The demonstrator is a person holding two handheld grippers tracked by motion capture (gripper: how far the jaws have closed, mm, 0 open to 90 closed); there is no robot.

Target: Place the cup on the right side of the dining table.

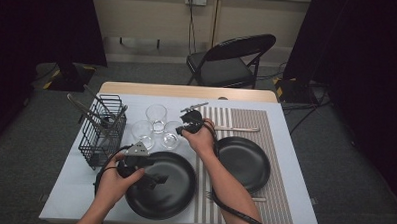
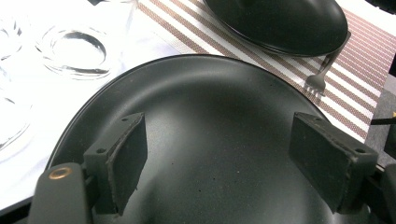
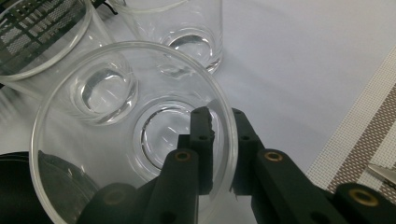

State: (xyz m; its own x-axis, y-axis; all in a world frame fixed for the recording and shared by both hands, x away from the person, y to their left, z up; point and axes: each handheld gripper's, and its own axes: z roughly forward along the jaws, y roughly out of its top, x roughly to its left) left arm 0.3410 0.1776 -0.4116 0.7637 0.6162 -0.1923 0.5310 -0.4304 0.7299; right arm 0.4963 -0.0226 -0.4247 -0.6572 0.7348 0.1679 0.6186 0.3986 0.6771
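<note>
Three clear glasses stand together left of the striped placemat (image 1: pixel 239 118). My right gripper (image 1: pixel 180 132) (image 3: pixel 222 126) is shut on the wall of the nearest glass (image 1: pixel 170 139) (image 3: pixel 161 137), with one pad inside the rim and one outside. The other two glasses (image 3: pixel 100 91) (image 3: pixel 194 46) stand just behind it. My left gripper (image 1: pixel 153 179) (image 2: pixel 229 149) is open and hovers low over a large black plate (image 1: pixel 176 191) (image 2: pixel 210 98), with nothing between its pads.
A second black plate (image 1: pixel 242 162) (image 2: pixel 280 23) lies on the placemat, with a knife (image 1: pixel 241 128) behind it and a fork (image 1: pixel 256 198) (image 2: pixel 320 79) in front. A wire basket (image 1: pixel 103 131) of utensils stands at the left. A folding chair (image 1: pixel 228 63) stands beyond the table.
</note>
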